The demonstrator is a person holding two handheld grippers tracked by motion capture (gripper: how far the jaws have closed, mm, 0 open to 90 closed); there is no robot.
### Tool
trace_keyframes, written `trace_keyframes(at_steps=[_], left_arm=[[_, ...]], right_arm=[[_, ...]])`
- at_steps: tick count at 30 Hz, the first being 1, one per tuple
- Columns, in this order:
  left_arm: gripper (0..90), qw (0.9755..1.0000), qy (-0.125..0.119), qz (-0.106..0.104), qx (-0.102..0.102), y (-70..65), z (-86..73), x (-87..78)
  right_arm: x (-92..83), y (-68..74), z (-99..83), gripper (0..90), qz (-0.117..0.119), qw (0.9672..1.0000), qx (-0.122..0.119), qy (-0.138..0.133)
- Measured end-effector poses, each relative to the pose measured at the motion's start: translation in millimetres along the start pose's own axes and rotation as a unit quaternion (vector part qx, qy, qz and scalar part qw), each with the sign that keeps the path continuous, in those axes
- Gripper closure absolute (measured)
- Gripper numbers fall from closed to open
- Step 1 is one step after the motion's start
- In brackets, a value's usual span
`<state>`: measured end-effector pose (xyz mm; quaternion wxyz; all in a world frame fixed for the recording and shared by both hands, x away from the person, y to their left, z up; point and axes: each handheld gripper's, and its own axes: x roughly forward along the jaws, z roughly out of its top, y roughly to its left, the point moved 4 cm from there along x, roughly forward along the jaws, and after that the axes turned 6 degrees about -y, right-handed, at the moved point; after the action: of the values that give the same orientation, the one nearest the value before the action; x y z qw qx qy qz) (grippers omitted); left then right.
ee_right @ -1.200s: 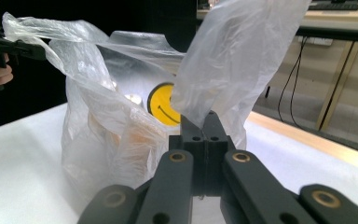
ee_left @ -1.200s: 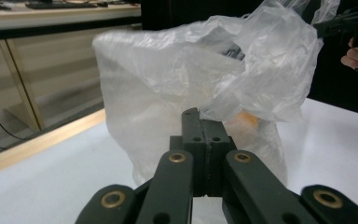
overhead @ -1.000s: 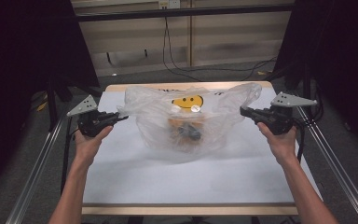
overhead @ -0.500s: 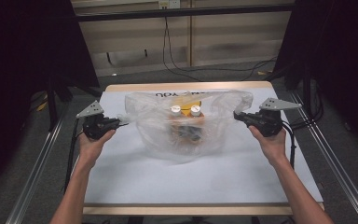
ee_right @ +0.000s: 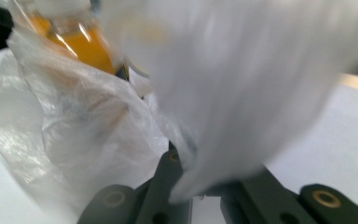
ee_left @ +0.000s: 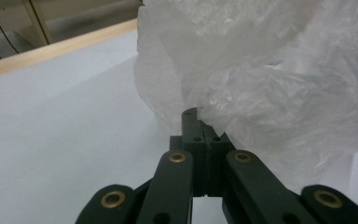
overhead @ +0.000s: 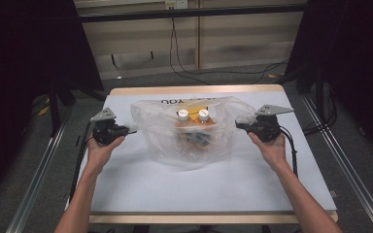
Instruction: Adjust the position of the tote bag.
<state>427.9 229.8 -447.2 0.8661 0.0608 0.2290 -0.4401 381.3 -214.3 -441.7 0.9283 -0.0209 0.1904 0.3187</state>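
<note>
At frame centre the clear plastic bag [overhead: 189, 133] sat on the tabletop [overhead: 126, 189] between the left tool [overhead: 126, 131] and right tool [overhead: 240, 125], each apparently clenched on its edge.

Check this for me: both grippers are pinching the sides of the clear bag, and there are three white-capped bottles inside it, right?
Not quite. The high view shows two white-capped bottles in the bag, not three. The left gripper and right gripper do pinch its sides.
</note>
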Motion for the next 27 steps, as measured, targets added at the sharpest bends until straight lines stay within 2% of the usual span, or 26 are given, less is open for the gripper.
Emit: trace_keyframes(at_steps=[2, 7, 8, 9, 12, 15, 16, 21, 23, 26, 27], left_arm=[[90.0, 0.9995, 0.025, 0.011, 0.013, -0.3, -5.4, 5.9], [90.0, 0.9983, 0.057, 0.006, 0.015, -0.3, -17.4, 14.5], [90.0, 0.9983, 0.058, 0.004, 0.011, -0.4, -19.7, 15.6], [90.0, 0.9978, 0.064, 0.005, 0.014, -0.2, -22.0, 16.7], [90.0, 0.9957, 0.091, 0.004, 0.016, -2.0, -30.8, 22.6], [90.0, 0.9944, 0.104, 0.005, 0.017, -1.7, -36.5, 25.6], [90.0, 0.9940, 0.108, 0.004, 0.014, -1.7, -38.7, 26.5], [90.0, 0.9926, 0.121, -0.005, 0.012, 0.4, -48.6, 29.4], [90.0, 0.9931, 0.117, -0.012, 0.009, 1.4, -53.1, 32.0], [90.0, 0.9934, 0.114, -0.011, 0.009, 1.2, -53.6, 31.8], [90.0, 0.9939, 0.110, -0.010, 0.005, 1.1, -54.0, 32.1]], right_arm=[[3.6, -0.8, -6.9, 90.0, -0.002, 0.9999, 0.001, 0.015], [6.0, -7.2, -24.4, 90.0, -0.008, 0.9989, 0.003, 0.047], [5.2, -7.9, -28.5, 90.0, -0.002, 0.9986, 0.004, 0.052], [5.2, -7.9, -28.5, 90.0, -0.002, 0.9986, 0.004, 0.052], [5.8, -4.8, -34.1, 90.0, 0.008, 0.9981, 0.002, 0.061], [9.7, -2.7, -42.6, 90.0, 0.019, 0.9965, -0.005, 0.082], [11.9, -3.0, -48.0, 90.0, 0.024, 0.9951, -0.006, 0.096], [14.5, -4.4, -54.3, 90.0, 0.029, 0.9939, -0.003, 0.107], [15.6, -5.1, -58.8, 90.0, 0.032, 0.9926, -0.006, 0.117], [19.6, -5.8, -68.9, 90.0, 0.037, 0.9899, -0.011, 0.136], [20.0, -6.0, -70.5, 90.0, 0.032, 0.9901, -0.011, 0.136]])
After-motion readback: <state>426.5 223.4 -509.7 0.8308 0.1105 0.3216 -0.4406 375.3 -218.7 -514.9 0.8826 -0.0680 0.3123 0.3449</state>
